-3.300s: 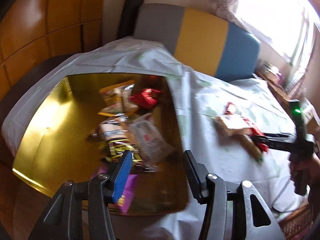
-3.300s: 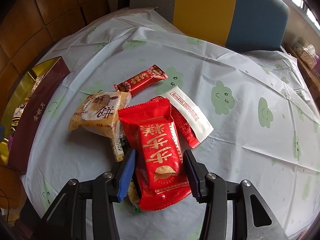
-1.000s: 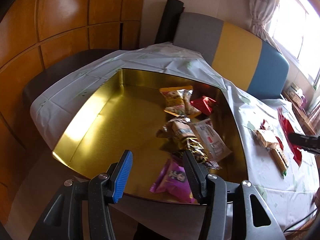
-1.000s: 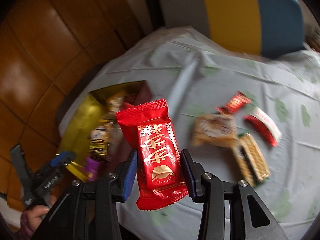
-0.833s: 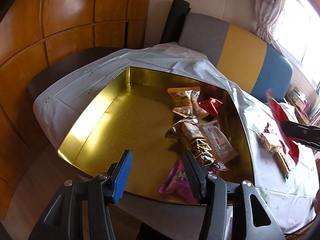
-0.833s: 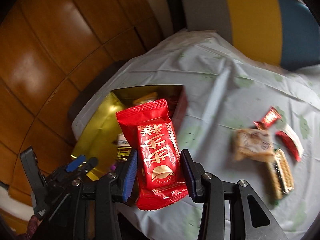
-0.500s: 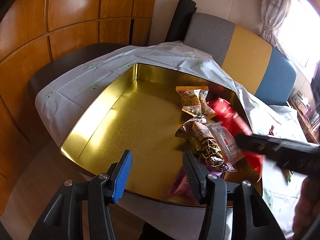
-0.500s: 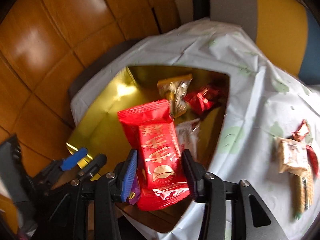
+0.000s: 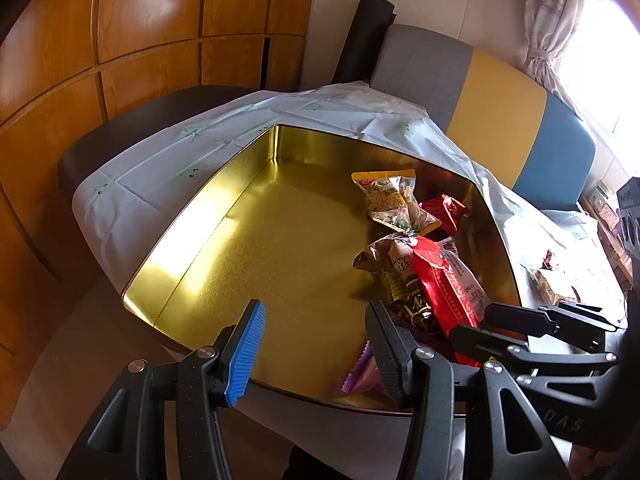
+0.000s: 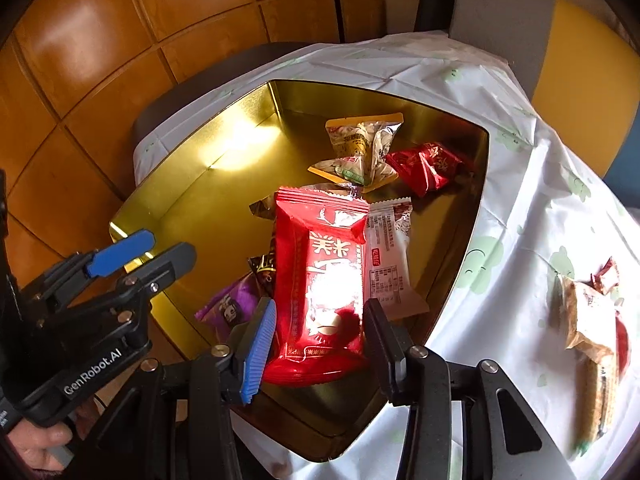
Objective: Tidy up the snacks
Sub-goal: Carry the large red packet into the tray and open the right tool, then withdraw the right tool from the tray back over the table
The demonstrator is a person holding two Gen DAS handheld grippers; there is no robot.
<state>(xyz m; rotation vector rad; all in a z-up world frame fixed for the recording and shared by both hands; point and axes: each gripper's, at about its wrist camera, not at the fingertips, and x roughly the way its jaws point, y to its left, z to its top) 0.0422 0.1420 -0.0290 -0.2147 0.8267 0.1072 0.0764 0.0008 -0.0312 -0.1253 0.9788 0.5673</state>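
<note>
Red snack packet (image 10: pixel 320 280) is hanging over the gold tin (image 10: pixel 192 200), pinched by the closing right gripper (image 10: pixel 318 336); left gripper (image 9: pixel 316 344) fingers are spread, holding nothing.

"GenRobot.AI" is showing in white letters along the black body of the left gripper (image 10: pixel 136 254), seen from the right wrist. The letters "DAS" are showing faintly on a black gripper part (image 9: pixel 564 426) at the lower right of the left wrist view. Chinese characters are standing on the red snack packet (image 10: pixel 320 280), but glare is washing them out.
</note>
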